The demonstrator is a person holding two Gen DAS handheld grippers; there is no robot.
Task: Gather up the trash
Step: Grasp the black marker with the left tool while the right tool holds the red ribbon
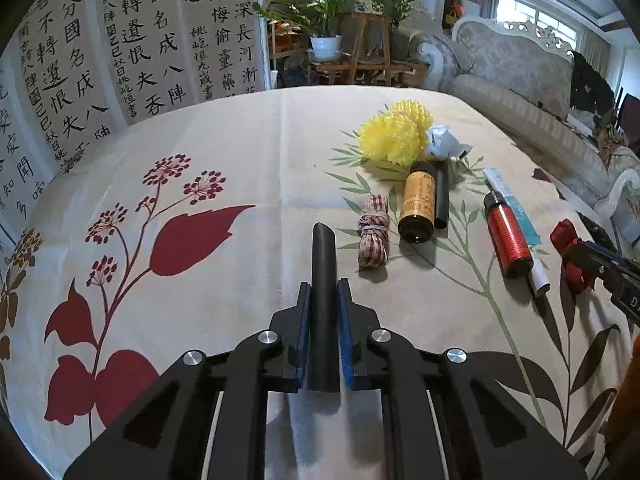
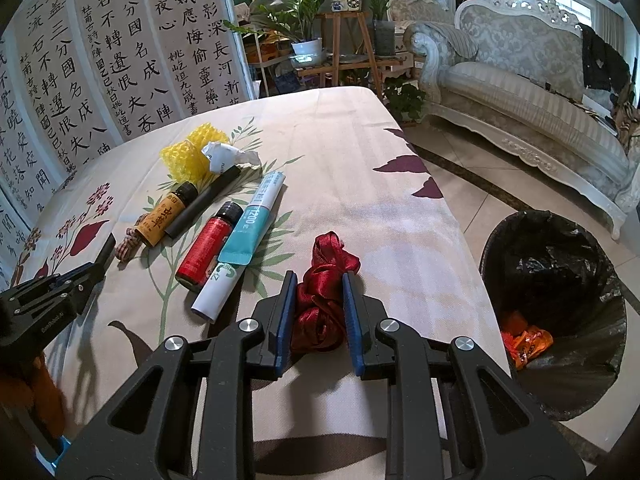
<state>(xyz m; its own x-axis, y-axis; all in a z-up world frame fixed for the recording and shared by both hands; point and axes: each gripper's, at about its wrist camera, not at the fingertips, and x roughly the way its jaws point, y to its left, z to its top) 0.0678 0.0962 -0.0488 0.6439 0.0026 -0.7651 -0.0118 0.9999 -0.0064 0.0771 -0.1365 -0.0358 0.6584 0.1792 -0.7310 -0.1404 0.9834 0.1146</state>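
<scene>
My left gripper [image 1: 324, 292] is shut on a black tube [image 1: 323, 272] and holds it above the floral tablecloth [image 1: 224, 184]. My right gripper [image 2: 318, 284] is shut on a bunched red ribbon [image 2: 324, 280] near the table's right edge; it shows in the left wrist view [image 1: 570, 256] too. On the cloth lie a checked ribbon bundle [image 1: 373, 236], an amber bottle [image 1: 418, 204], a second black tube [image 1: 441, 196], a red bottle [image 1: 507, 236], a teal and white tube [image 2: 248, 228], yellow foam nets [image 1: 394, 134] and crumpled white paper [image 1: 442, 142].
A bin with a black liner [image 2: 560, 300] stands on the tiled floor right of the table, with orange wrappers [image 2: 524, 340] inside. A calligraphy screen [image 1: 132, 52] stands behind the table. A sofa [image 2: 520, 80] and potted plants [image 2: 308, 20] are beyond.
</scene>
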